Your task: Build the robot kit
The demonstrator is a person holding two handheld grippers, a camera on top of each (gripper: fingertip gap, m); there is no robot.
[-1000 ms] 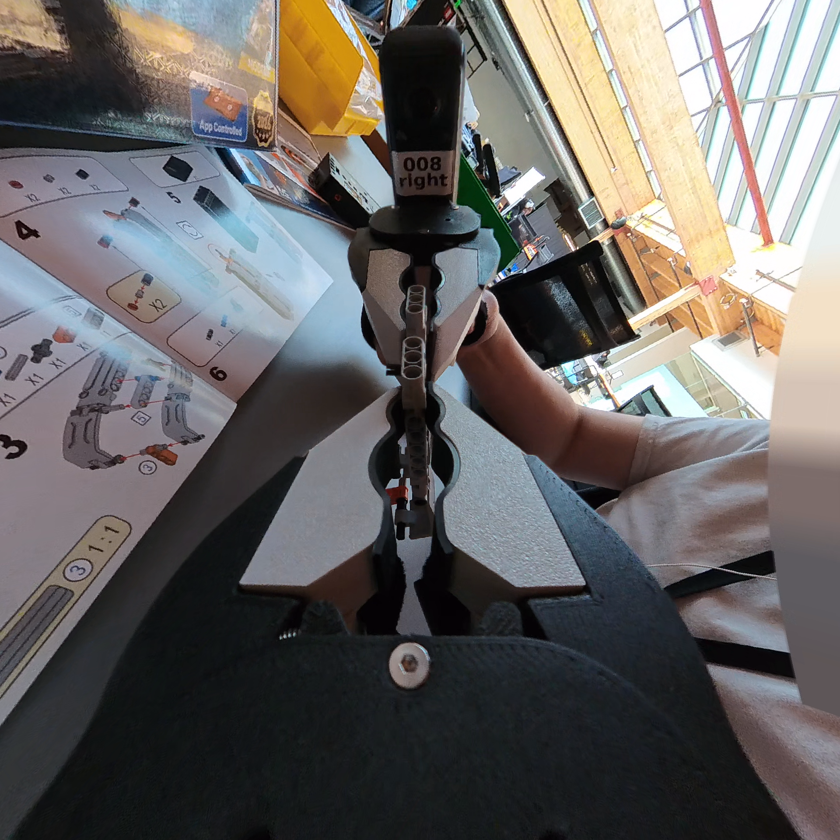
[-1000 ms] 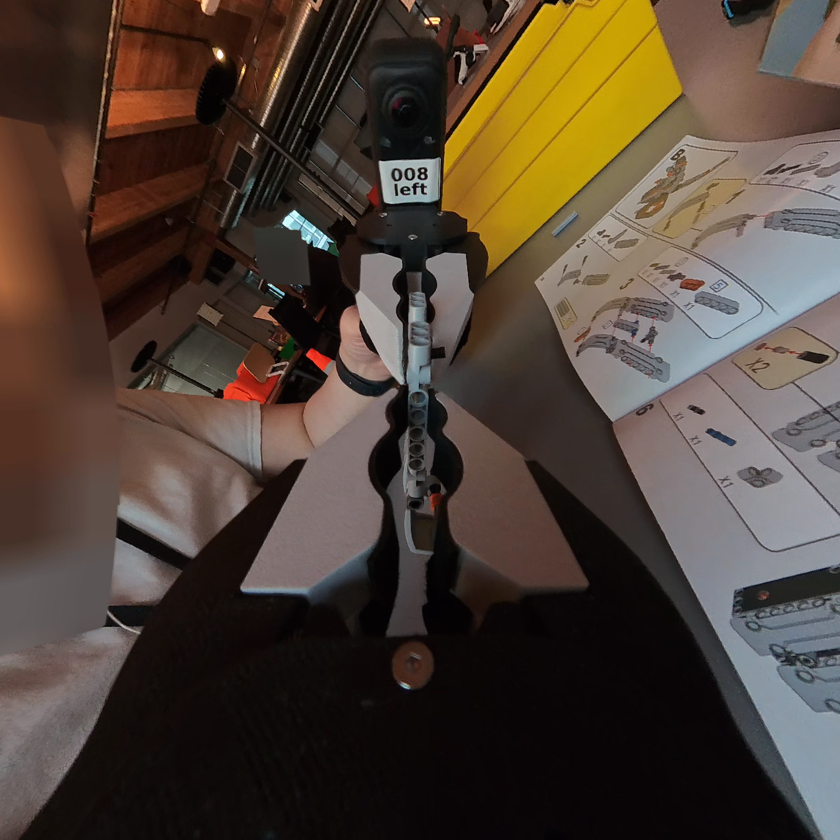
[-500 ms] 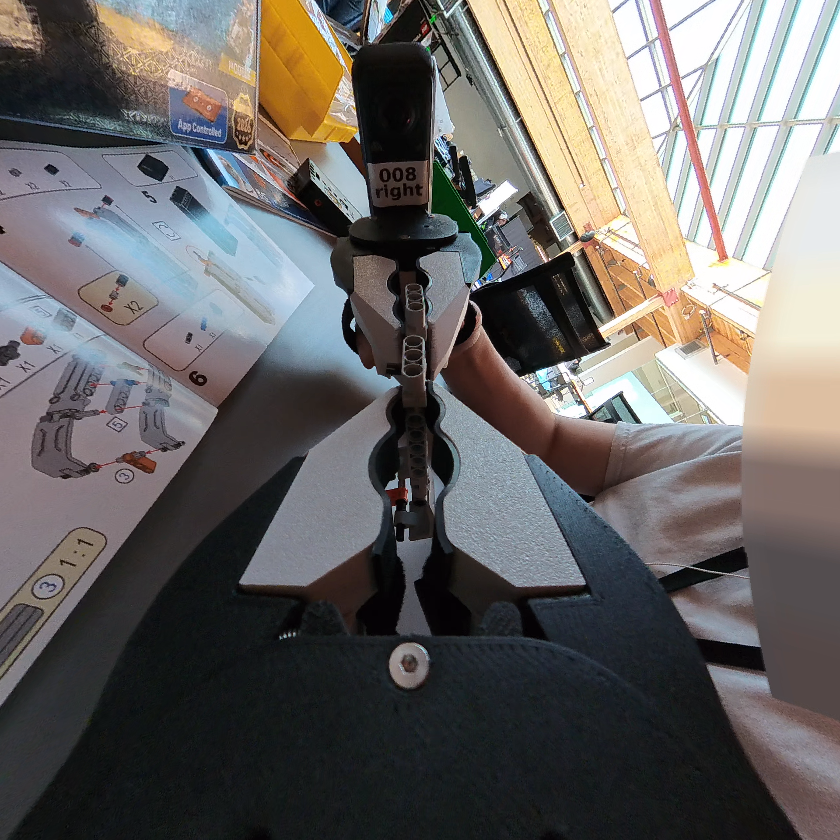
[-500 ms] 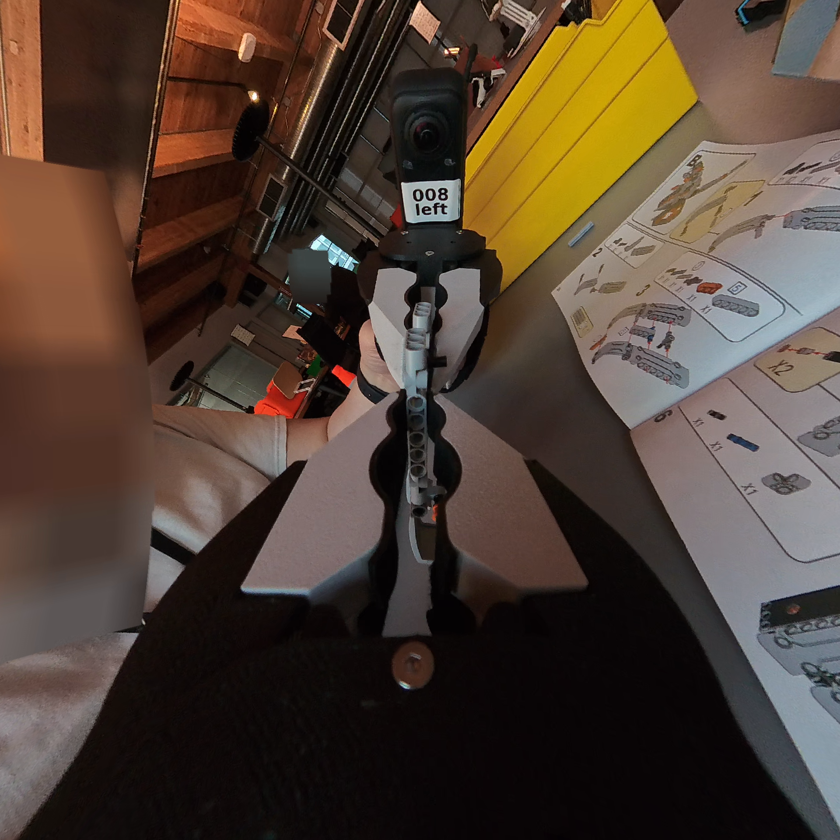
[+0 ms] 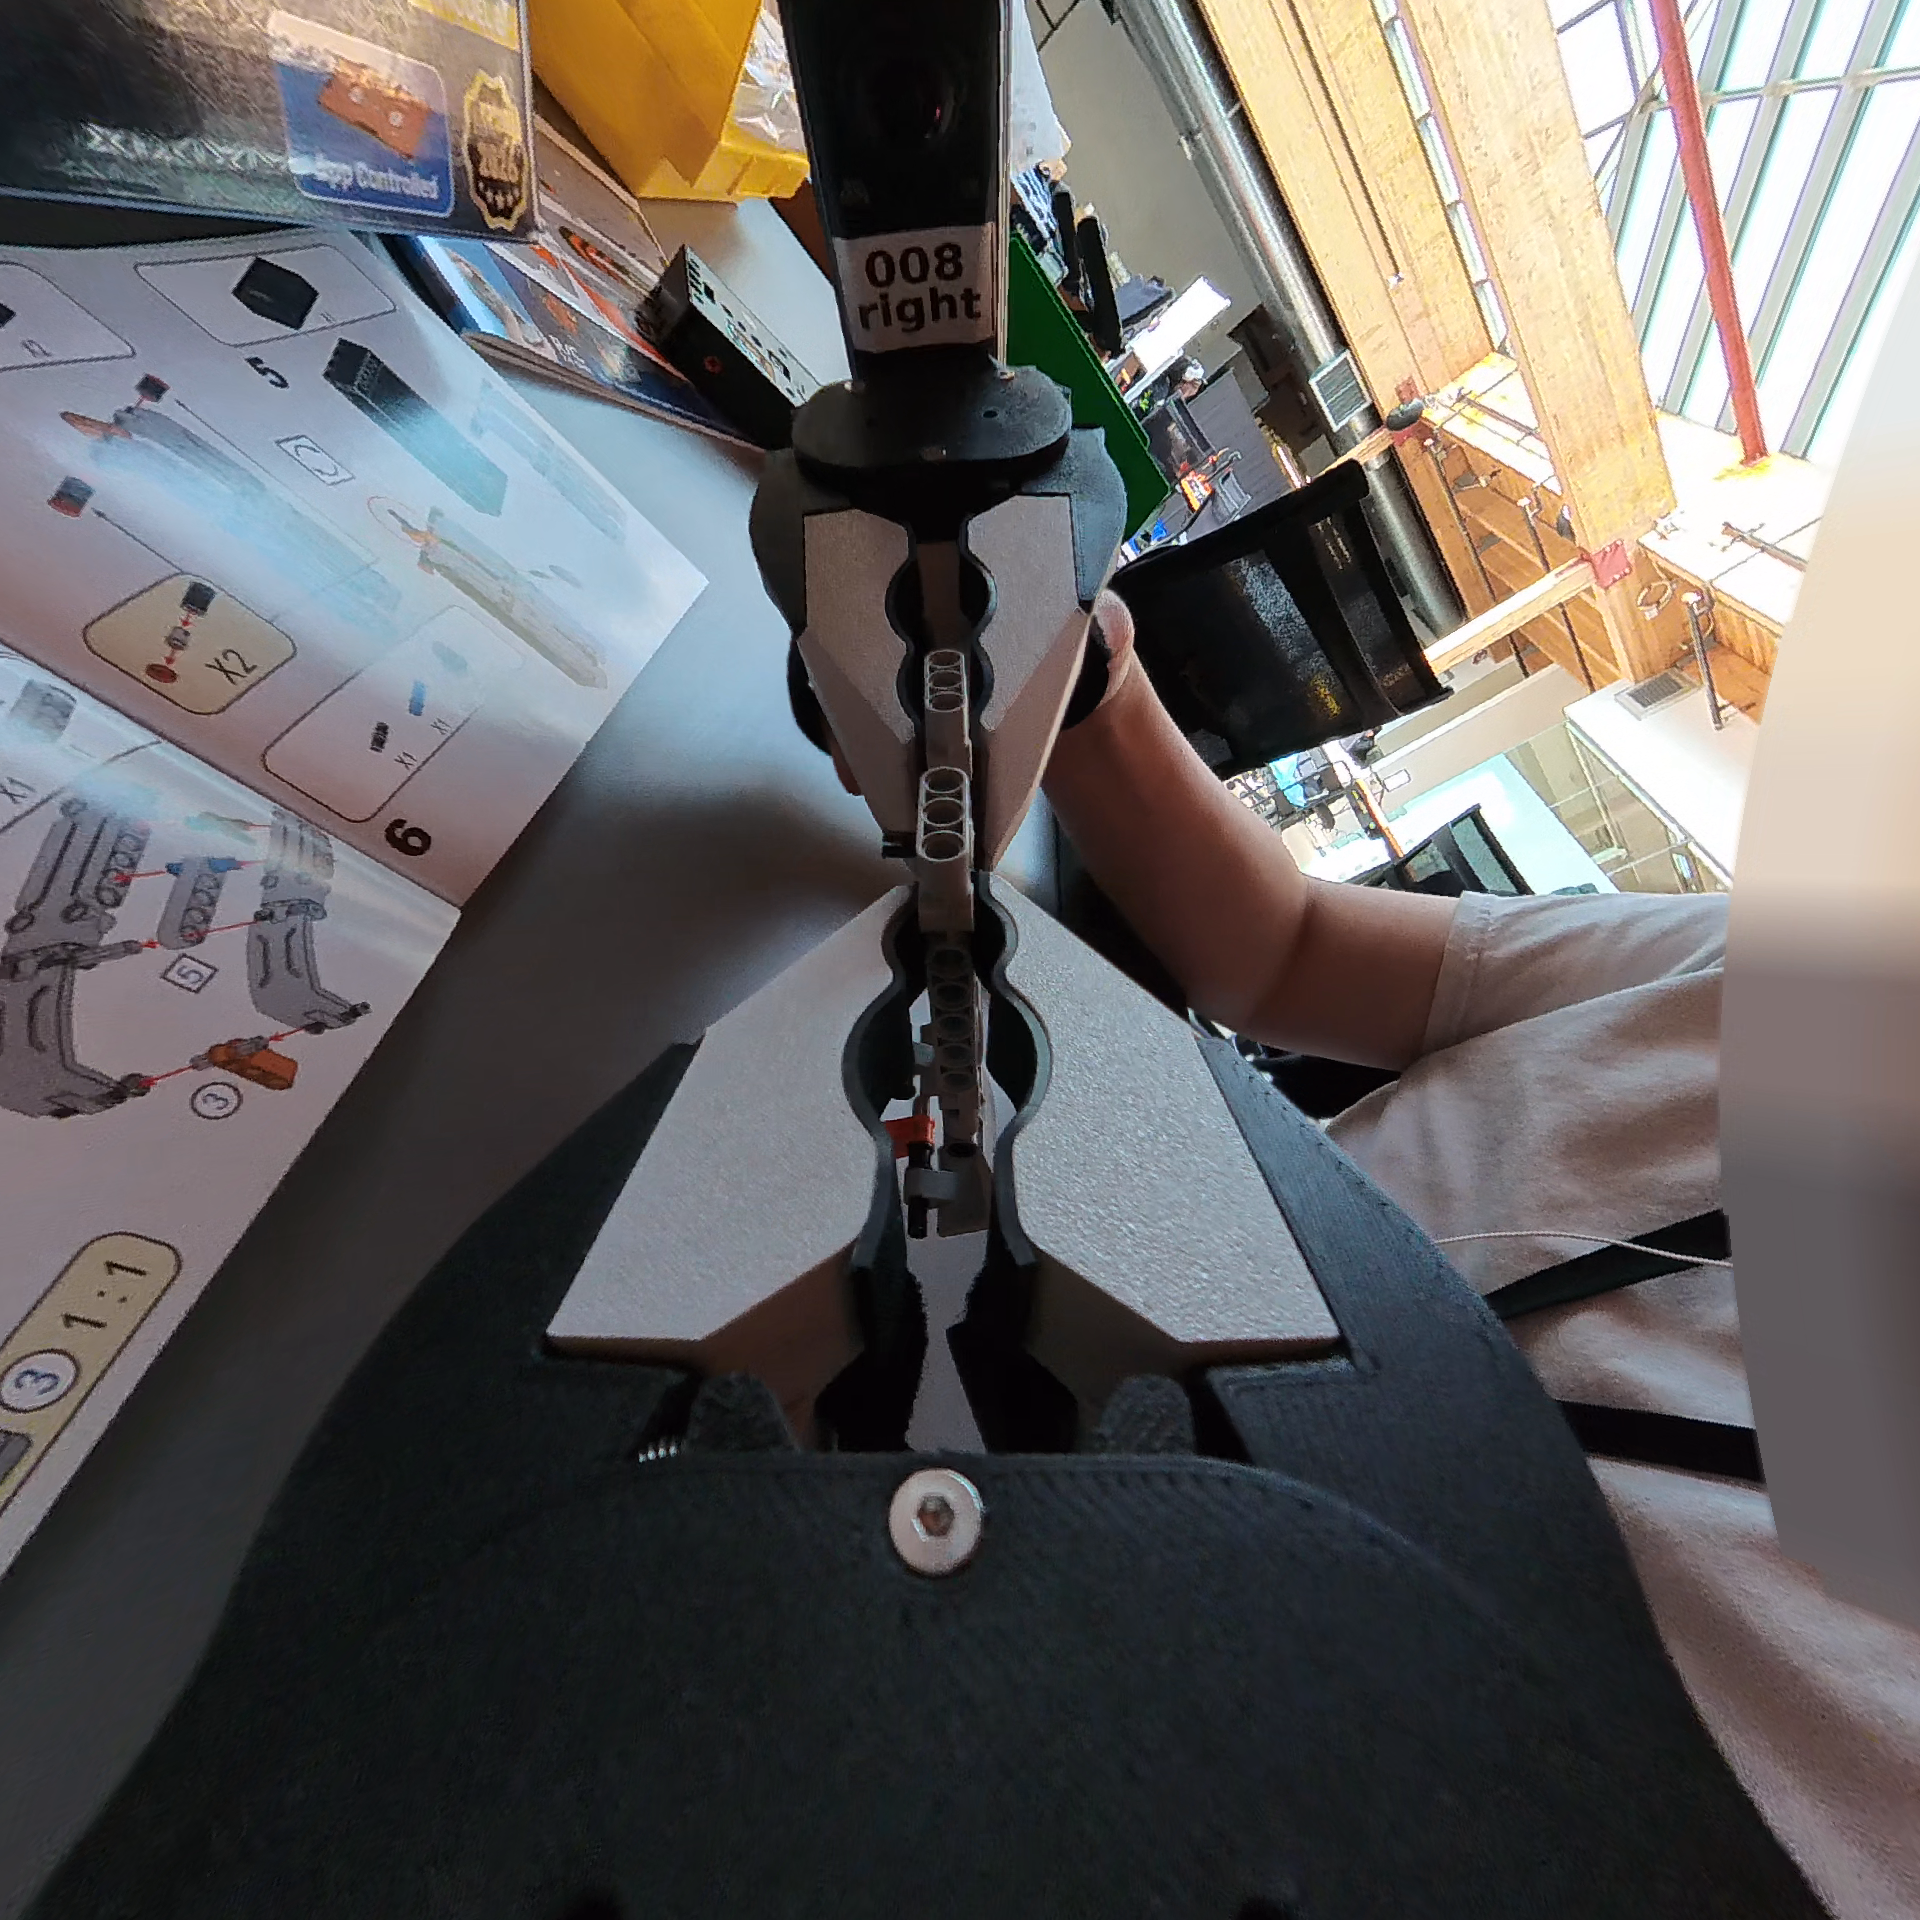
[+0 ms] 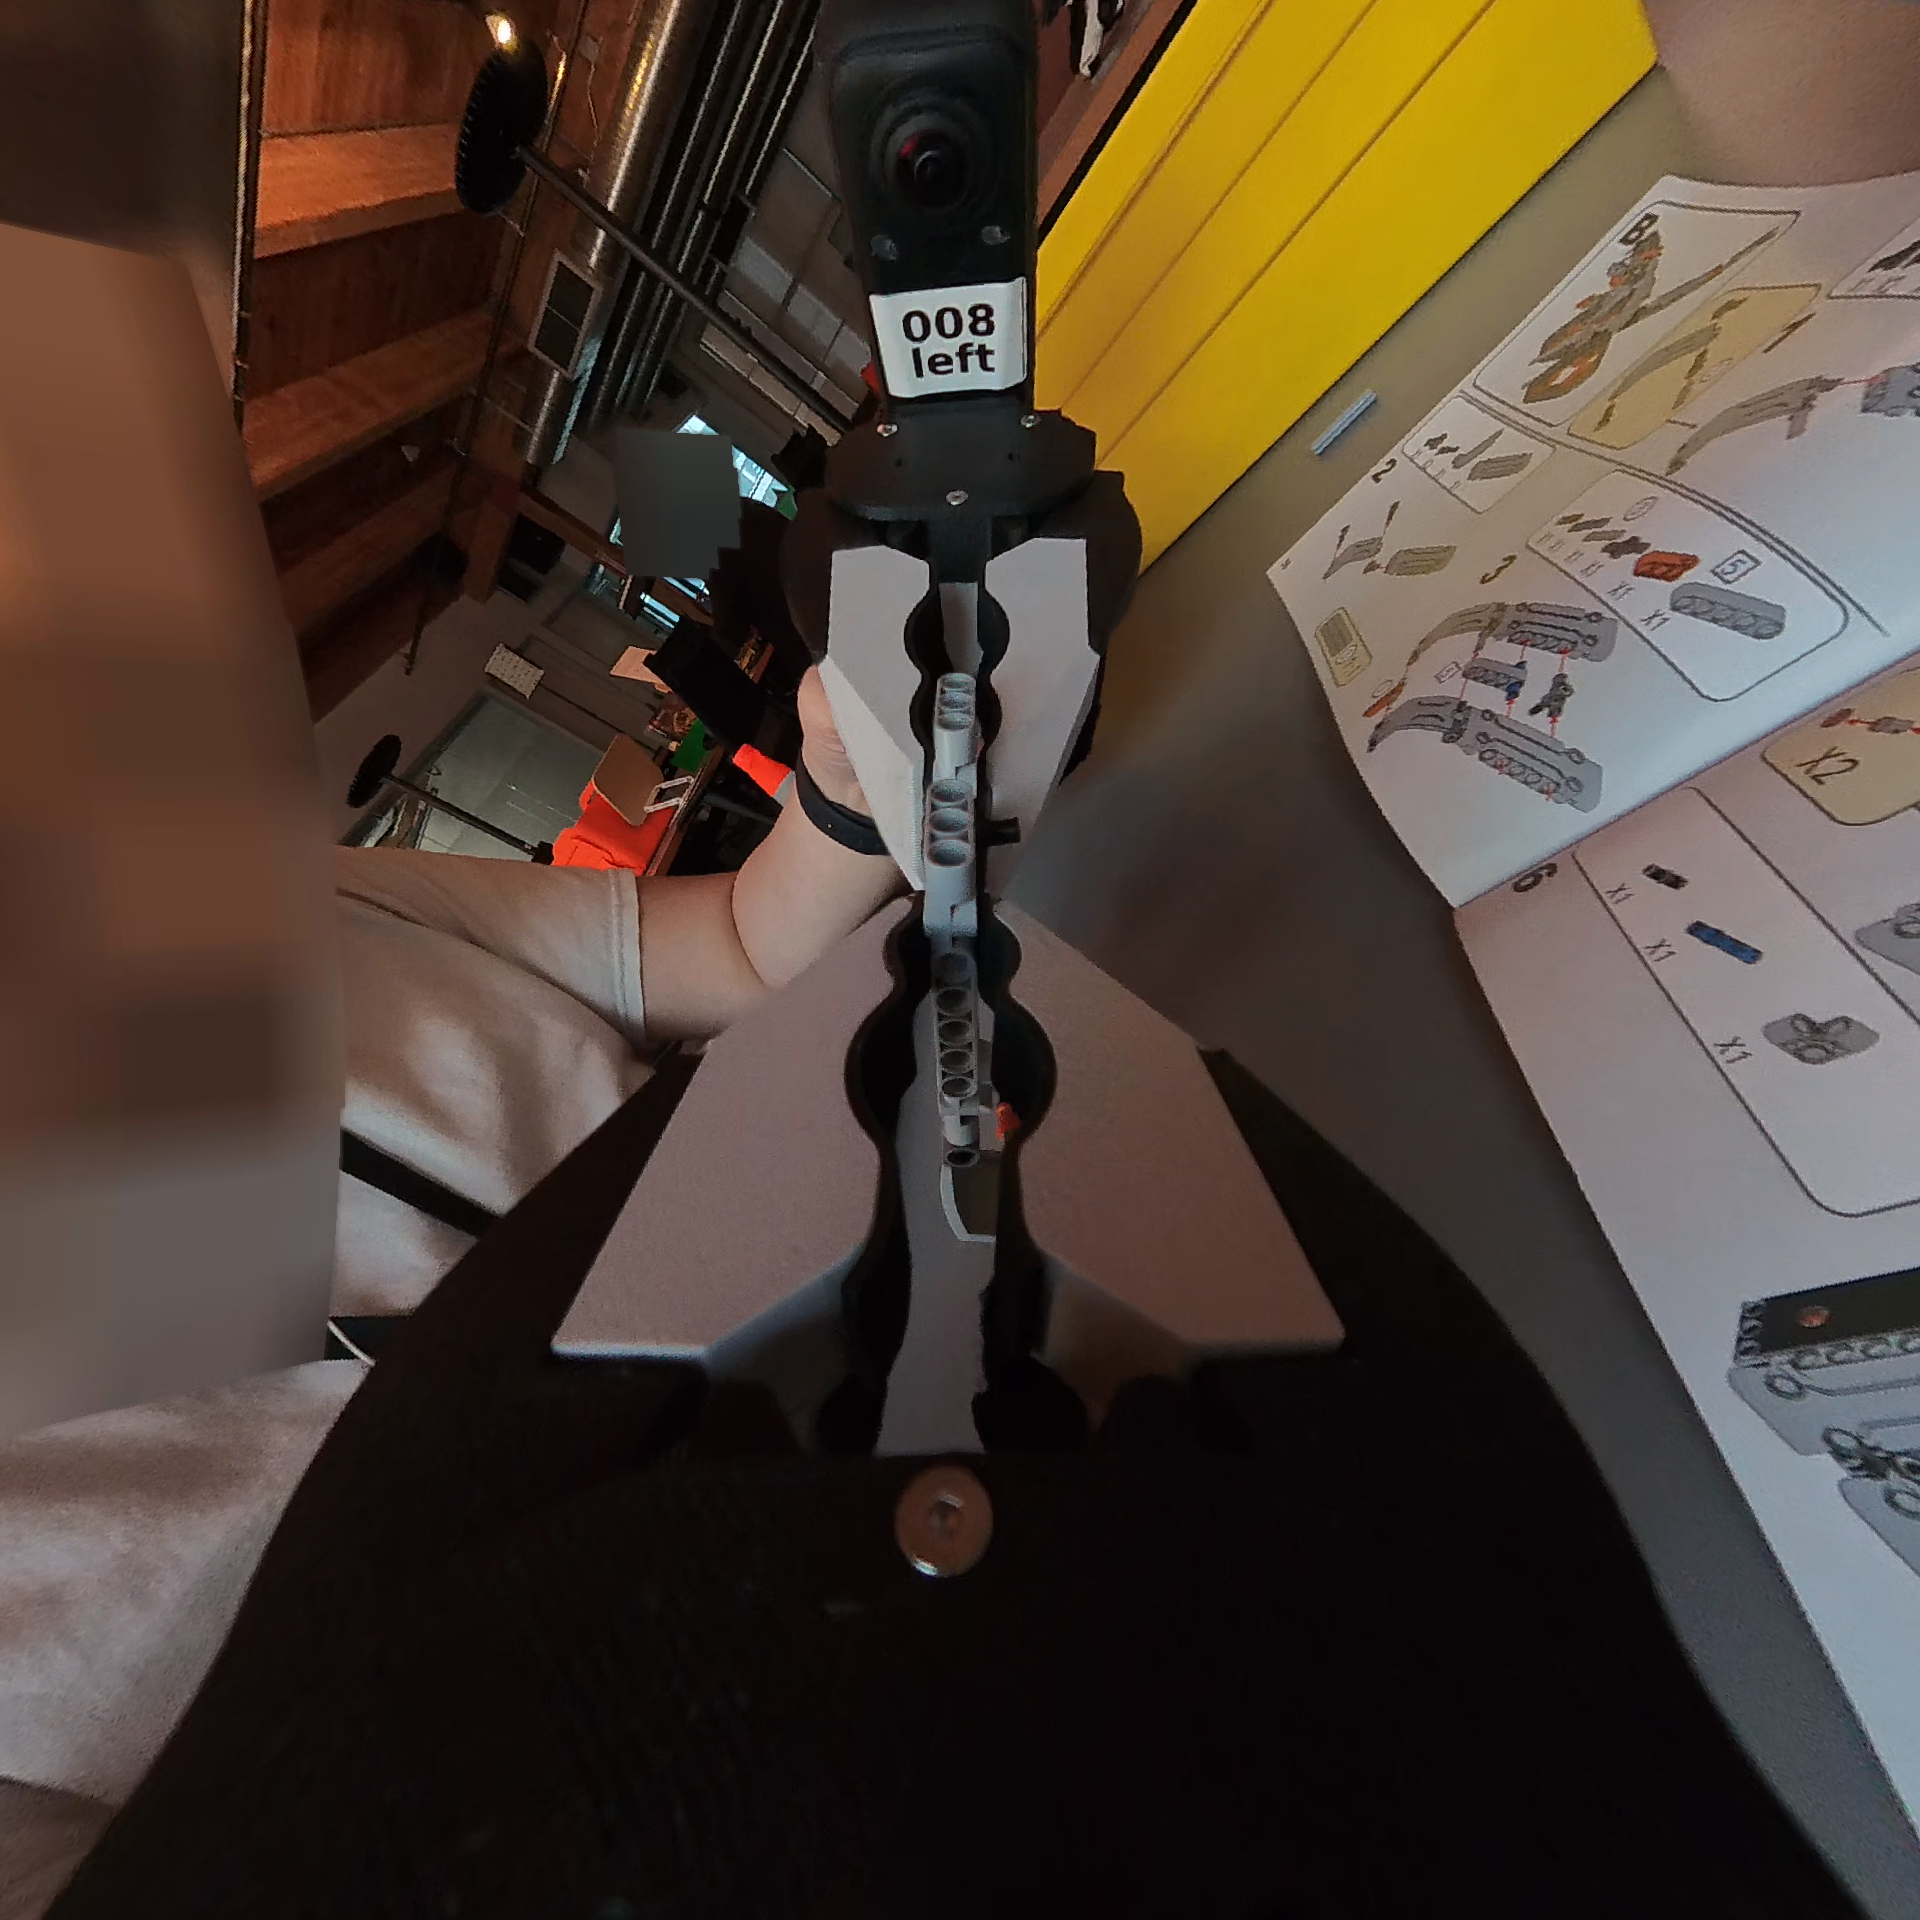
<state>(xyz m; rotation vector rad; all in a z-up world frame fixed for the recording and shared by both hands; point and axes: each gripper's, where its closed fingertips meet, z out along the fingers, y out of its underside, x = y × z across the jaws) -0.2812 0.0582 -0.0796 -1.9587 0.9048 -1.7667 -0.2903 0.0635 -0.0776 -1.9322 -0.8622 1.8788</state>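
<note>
Above the open white paper instruction booklet [image 5: 260, 727], left gripper [image 5: 943, 914] and right gripper [image 6: 951, 914] meet tip to tip, both clamped on one grey holed plastic beam assembly [image 5: 948, 1018], seemingly joined.

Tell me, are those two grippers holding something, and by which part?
Both hold one grey toy beam assembly, one at each end. The left gripper is shut on the end with the orange pin; the right gripper is shut on the opposite end.

Grey table [image 5: 665, 790] under instruction booklet [image 5: 208, 644]
</note>
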